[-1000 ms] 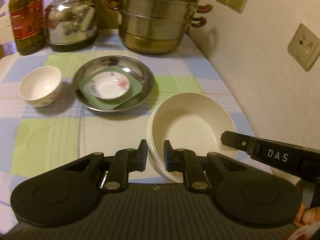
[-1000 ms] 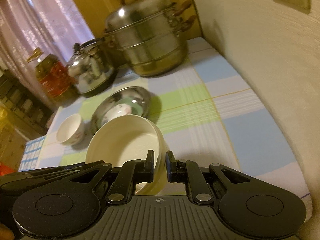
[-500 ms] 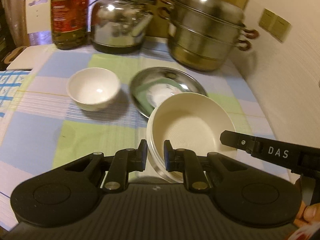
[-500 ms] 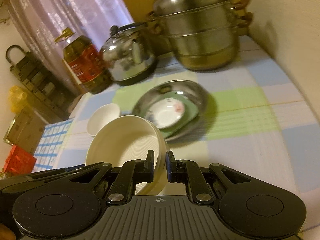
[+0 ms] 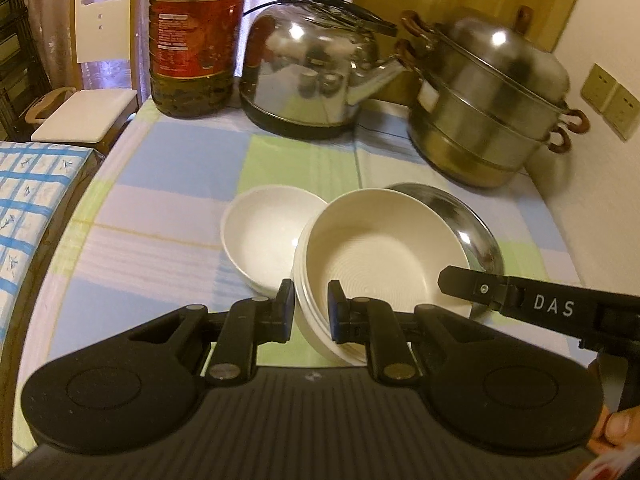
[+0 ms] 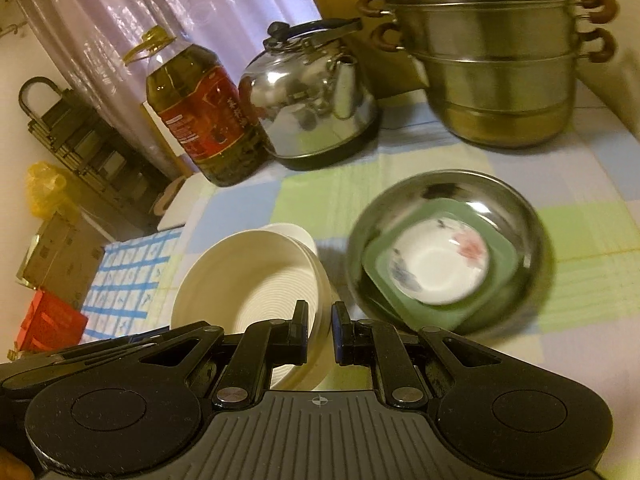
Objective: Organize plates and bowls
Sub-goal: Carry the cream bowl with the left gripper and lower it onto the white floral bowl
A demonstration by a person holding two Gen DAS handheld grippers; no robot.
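Note:
A large cream ribbed bowl (image 5: 372, 252) hangs above the table, held by both grippers. My left gripper (image 5: 311, 310) is shut on its near rim. My right gripper (image 6: 320, 328) is shut on its right rim; the bowl also shows in the right wrist view (image 6: 244, 280). A small white bowl (image 5: 264, 228) sits on the cloth just left of and partly under it, with its rim showing in the right wrist view (image 6: 296, 234). A steel dish (image 6: 452, 248) to the right holds a green square plate (image 6: 496, 240) and a floral saucer (image 6: 440, 266).
A steel kettle (image 5: 312, 76), an oil bottle (image 5: 196, 36) and a stacked steamer pot (image 5: 492, 100) stand along the back of the checked tablecloth (image 5: 168, 200). A wall (image 5: 600, 160) runs along the right. A white chair (image 5: 92, 96) stands past the table's left edge.
Both grippers have carried the large bowl leftward, from in front of the steel dish to over the small white bowl. The grip has not changed.

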